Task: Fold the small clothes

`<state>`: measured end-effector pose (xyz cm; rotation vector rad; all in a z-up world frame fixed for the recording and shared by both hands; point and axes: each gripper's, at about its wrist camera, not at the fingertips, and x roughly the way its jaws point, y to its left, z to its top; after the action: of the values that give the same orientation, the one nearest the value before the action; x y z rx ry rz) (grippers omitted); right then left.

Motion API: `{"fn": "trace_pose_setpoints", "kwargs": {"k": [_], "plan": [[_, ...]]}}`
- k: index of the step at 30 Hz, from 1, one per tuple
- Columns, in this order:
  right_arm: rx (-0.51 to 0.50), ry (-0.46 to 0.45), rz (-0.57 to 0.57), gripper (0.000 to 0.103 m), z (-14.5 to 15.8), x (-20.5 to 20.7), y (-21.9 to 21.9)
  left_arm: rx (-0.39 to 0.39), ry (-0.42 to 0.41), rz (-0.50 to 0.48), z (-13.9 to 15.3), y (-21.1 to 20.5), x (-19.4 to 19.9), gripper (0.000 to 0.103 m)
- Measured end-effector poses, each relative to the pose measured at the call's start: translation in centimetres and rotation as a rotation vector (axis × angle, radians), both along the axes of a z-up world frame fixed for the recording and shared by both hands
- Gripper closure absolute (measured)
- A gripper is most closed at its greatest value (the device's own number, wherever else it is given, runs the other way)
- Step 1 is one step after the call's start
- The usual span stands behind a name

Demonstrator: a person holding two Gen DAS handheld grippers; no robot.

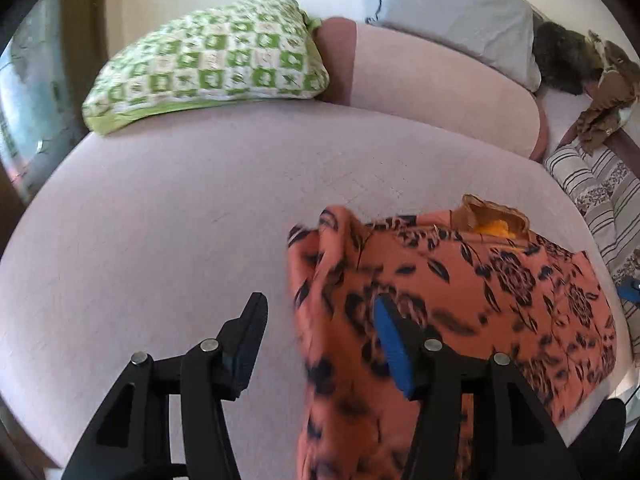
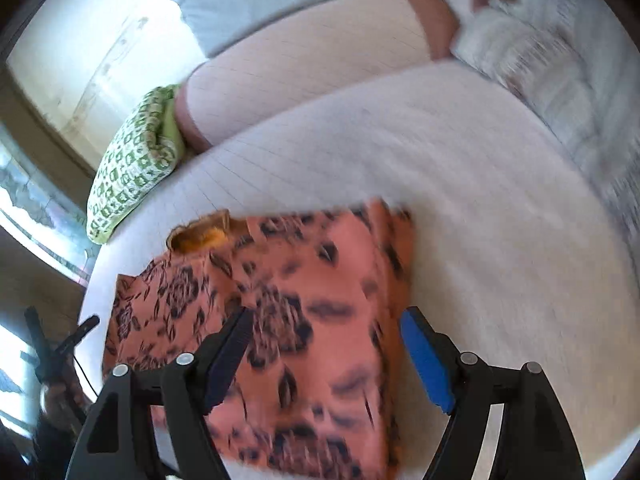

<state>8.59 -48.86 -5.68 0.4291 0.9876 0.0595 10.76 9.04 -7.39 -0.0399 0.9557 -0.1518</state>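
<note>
One orange floral garment [image 1: 460,280] lies partly folded on the pink bed [image 1: 180,220], well short of the green checked pillow [image 1: 208,56]. Left gripper [image 1: 316,328] straddles its left edge, right gripper [image 2: 328,336] its right edge; both gape wide and hold nothing, likely positioned for the next fold. Two grippers, one garment.

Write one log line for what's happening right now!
left gripper: open | right gripper: open | orange floral garment: part-folded on bed
</note>
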Motion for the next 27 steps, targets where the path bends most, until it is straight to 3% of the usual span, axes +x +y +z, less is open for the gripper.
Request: {"fn": "trace_pose_setpoints", "kwargs": {"k": [4,5,6,8,10,11,13,15,17,19,21,22,23,25,27], "plan": [[-0.026,0.092,0.009,0.024,-3.5,4.8,1.3,0.004,0.049,-0.020,-1.8,-1.3,4.1,0.051],[-0.037,0.106,0.015,0.024,-4.4,5.7,1.6,0.017,0.062,-0.020,-2.4,-1.3,4.5,0.057],[-0.048,0.112,0.018,0.027,-4.5,4.2,0.5,0.027,0.088,-0.015,-3.0,-1.5,5.2,0.073],[-0.068,0.155,0.011,0.056,-5.4,4.7,0.4,0.024,0.130,-0.031,-4.5,-0.8,6.8,0.098],[-0.075,0.168,0.011,0.078,-5.6,4.4,-0.3,0.021,0.118,-0.010,-4.3,-0.7,7.1,0.099],[-0.061,0.161,0.008,0.090,-5.1,4.2,-0.7,0.009,0.060,0.032,-3.0,-0.2,6.5,0.099],[-0.117,0.094,0.000,0.093,-2.6,3.6,-0.6,-0.014,-0.031,0.076,-1.2,0.5,5.1,0.099],[-0.148,0.057,-0.015,0.093,-1.7,3.7,-0.6,0.006,0.000,0.079,-2.3,0.4,5.1,0.098],[-0.160,0.096,-0.013,0.090,-3.8,4.9,-0.7,0.054,0.087,0.070,-5.6,0.1,5.8,0.097],[-0.093,0.170,-0.045,0.089,-6.1,5.4,-1.4,0.052,0.045,0.072,-4.7,0.0,5.1,0.097],[-0.037,0.105,-0.086,0.075,-5.4,4.7,-1.9,0.022,0.029,0.059,-3.5,0.1,4.3,0.091],[-0.036,0.080,-0.097,0.041,-5.0,4.3,-2.0,0.032,0.024,0.048,-3.3,0.1,4.0,0.089],[-0.051,0.056,-0.124,0.014,-4.5,4.1,-2.0,0.058,0.027,0.040,-3.3,0.0,3.9,0.086],[-0.072,0.010,-0.135,0.014,-4.0,4.1,-1.7,0.063,0.039,0.033,-3.5,-0.1,3.9,0.086],[-0.096,0.040,-0.101,0.017,-4.5,5.1,-1.1,0.059,0.043,0.043,-3.7,0.0,4.2,0.086]]}}
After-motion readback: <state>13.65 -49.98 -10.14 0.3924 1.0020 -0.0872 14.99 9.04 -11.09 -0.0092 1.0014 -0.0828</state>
